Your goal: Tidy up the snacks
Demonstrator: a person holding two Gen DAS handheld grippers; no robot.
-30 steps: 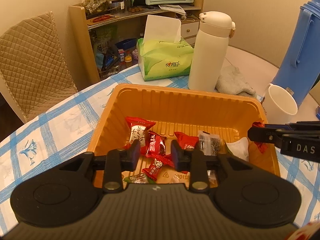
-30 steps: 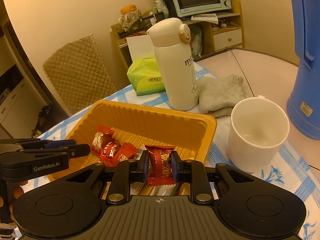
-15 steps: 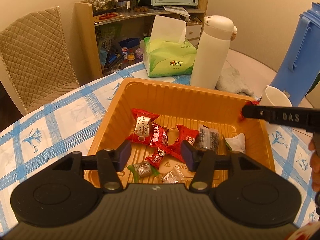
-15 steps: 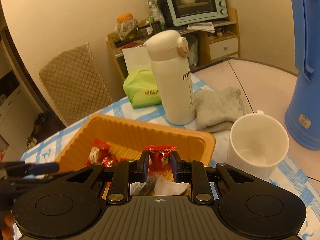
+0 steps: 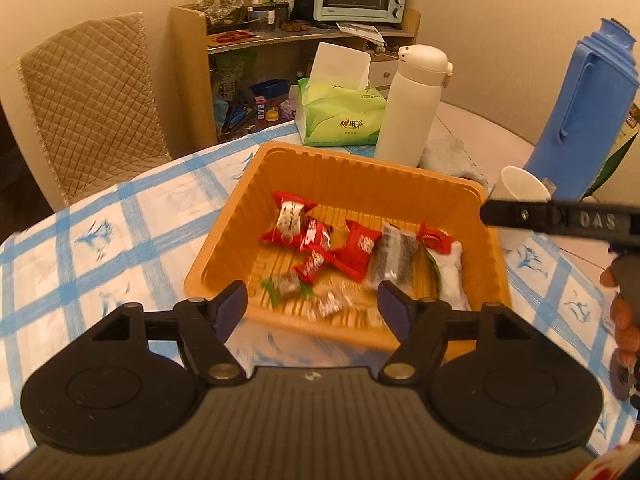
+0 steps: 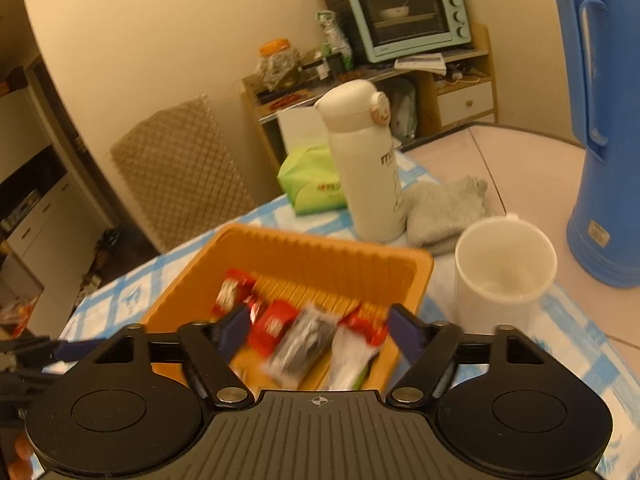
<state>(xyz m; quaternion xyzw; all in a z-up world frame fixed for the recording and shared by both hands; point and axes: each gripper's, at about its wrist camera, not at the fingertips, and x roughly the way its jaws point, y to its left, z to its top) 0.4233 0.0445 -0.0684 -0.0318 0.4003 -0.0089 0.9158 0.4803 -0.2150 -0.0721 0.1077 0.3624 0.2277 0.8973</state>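
Observation:
An orange plastic tray (image 5: pixel 352 176) on the checked cloth holds several snacks: red packets (image 5: pixel 292 220), a dark packet (image 5: pixel 394 258), a white packet (image 5: pixel 450 272) and small clear-wrapped candies (image 5: pixel 330 304). A red packet (image 6: pixel 366 326) lies across the top of the white one at the tray's right end. My left gripper (image 5: pixel 314 307) hovers over the tray's near rim, its jaws opening with nothing between them. My right gripper (image 6: pixel 319 326) hangs above the tray's right end, jaws opening wide and holding nothing. One of its fingers (image 5: pixel 560 220) crosses the right edge of the left wrist view.
Behind the tray stand a white flask (image 5: pixel 412 104) and a green tissue box (image 5: pixel 340 120). A white mug (image 6: pixel 504 268), a grey cloth (image 6: pixel 444 208) and a tall blue jug (image 6: pixel 600 120) sit to the right. A padded chair (image 5: pixel 92 100) and a shelf with an oven lie beyond.
The right gripper let go of the red packet, which now lies in the tray. Both grippers' jaws spread wide and both pulled back and up from the tray.

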